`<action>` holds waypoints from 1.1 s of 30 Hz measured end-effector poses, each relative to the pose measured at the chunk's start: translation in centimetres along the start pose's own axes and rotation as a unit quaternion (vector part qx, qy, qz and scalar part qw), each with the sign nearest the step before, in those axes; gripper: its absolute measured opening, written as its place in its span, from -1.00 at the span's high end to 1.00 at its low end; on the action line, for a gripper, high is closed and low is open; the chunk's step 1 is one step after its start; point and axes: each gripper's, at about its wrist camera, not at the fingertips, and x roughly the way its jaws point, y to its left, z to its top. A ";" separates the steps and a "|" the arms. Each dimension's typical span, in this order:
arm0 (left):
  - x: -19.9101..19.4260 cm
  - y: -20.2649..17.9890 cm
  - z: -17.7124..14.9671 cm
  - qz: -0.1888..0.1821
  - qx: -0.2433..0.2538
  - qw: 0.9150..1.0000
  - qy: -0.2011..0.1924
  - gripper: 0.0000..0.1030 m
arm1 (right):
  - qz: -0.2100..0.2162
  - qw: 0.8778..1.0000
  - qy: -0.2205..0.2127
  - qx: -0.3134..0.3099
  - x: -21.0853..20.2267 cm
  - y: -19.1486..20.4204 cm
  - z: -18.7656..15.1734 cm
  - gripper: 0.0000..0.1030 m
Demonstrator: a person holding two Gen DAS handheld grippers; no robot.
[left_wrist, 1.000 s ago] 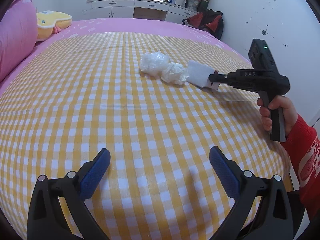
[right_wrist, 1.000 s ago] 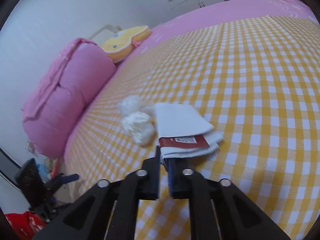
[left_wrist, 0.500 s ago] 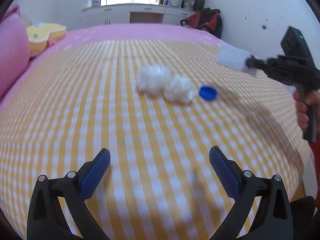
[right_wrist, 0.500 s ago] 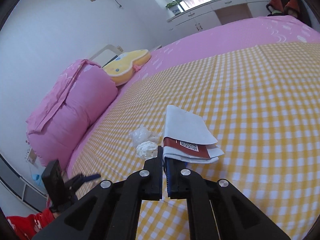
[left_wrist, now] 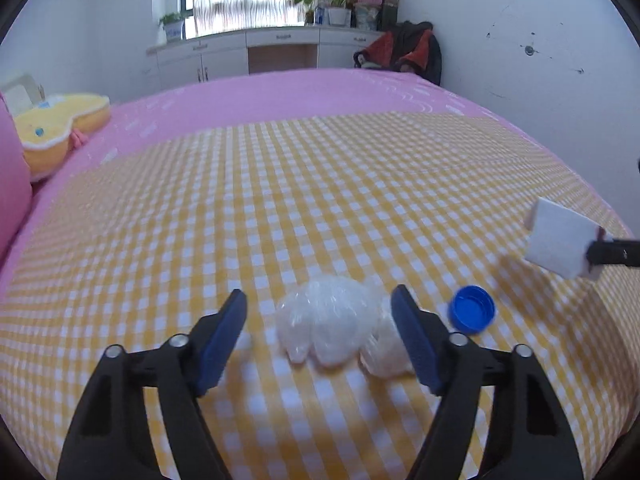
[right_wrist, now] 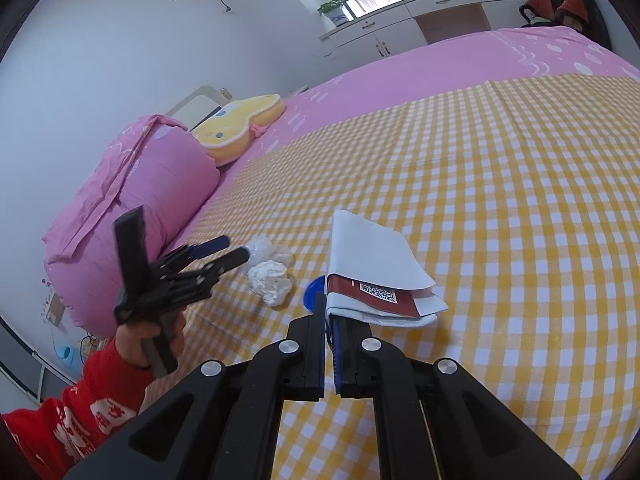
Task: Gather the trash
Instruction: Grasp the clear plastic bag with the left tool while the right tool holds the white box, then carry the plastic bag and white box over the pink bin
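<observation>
Two crumpled wads lie on the yellow checked bedspread (left_wrist: 280,200): a clear plastic wad (left_wrist: 328,320) and a white paper wad (left_wrist: 384,356) beside it. My left gripper (left_wrist: 320,300) straddles the plastic wad; its jaws are closing and the pads do not press it. The paper wad is partly behind the right finger. A blue bottle cap (left_wrist: 472,314) lies just to the right. My right gripper (right_wrist: 328,320) is shut on a folded white paper with a red leaflet (right_wrist: 372,268), held above the bed. In the right wrist view the left gripper (right_wrist: 228,250) reaches the wads (right_wrist: 270,280).
A pink bolster (right_wrist: 132,216) and a yellow cushion (right_wrist: 240,120) lie at the head of the bed. White cabinets (left_wrist: 224,56) and a chair with clothes (left_wrist: 404,52) stand beyond the pink sheet (left_wrist: 280,96). The bed edge runs close on the right, near the wall.
My left gripper has moved forward to the wads and its jaws have narrowed. The right gripper has lifted the folded paper off the bed and away to the right, uncovering the blue cap.
</observation>
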 end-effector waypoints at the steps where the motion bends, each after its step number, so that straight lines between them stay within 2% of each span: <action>1: 0.7 0.4 0.1 -0.011 -0.010 1.000 0.008 -0.31 | -0.001 1.000 0.000 0.001 0.0 -0.1 0.0 0.85; 4: 2.1 0.7 -0.1 -0.024 -0.019 0.999 0.025 -0.10 | -0.004 1.000 0.000 0.005 0.1 -0.4 -0.1 0.85; 7: 2.4 0.7 -0.4 -0.031 -0.022 0.999 0.020 0.07 | -0.004 1.000 -0.001 0.009 0.1 -0.6 -0.1 0.85; 12: 1.9 1.4 -0.4 -0.042 -0.039 0.998 0.019 0.23 | -0.004 1.000 0.000 0.008 0.2 -0.1 -0.2 0.85; 18: -1.4 2.2 -0.5 -0.033 -0.038 0.999 0.004 0.25 | 0.000 1.000 -0.003 0.002 -0.2 1.1 -0.1 0.85; 24: -6.4 2.3 -1.2 -0.028 -0.040 0.999 -0.021 0.25 | 0.001 1.000 -0.009 -0.007 -1.5 3.1 -0.4 0.85; 33: -14.6 1.0 -5.6 -0.021 -0.049 0.997 -0.051 0.25 | 0.008 0.999 -0.016 -0.027 -5.2 7.8 -3.1 0.85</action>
